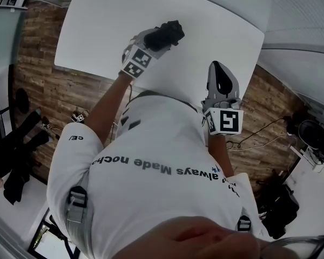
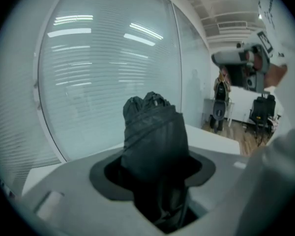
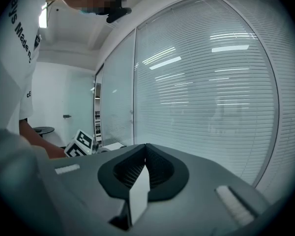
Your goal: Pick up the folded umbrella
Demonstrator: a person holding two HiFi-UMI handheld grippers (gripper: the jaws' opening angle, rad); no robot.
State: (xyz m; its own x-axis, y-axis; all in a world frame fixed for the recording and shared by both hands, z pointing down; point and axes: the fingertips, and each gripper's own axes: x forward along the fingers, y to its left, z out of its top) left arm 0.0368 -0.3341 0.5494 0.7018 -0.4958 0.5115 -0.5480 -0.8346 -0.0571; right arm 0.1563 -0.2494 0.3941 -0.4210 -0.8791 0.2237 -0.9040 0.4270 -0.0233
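White shirt (image 1: 151, 188): it is filling the head view closest to me, on the near side of both tongs, and is playing no part in the job.
Left tongs (image 2: 157, 181): I am pinching the folded umbrella (image 2: 155, 136) with them. The black bundle is sitting between the jaws, and its bunched end is sticking out well past their tips.
Right tongs (image 3: 145, 167): they are resting pressed together with nothing between them, idling off to the right of the left tongs.
Bench (image 1: 97, 26): its white top is lying below and beyond both tongs.
Umbrella's place: it is riding in the left tongs. In the left gripper view it is showing against the glass wall (image 2: 103, 73), with the bench top lower down behind it, and I am seeing no contact between the two.
Done so far: the grip is made, and I am judging the umbrella to be clear of the bench, so the pick itself is looking complete.
Left to do: very little. I am only needing to keep the pinch firm so the soft fabric is not slipping out.
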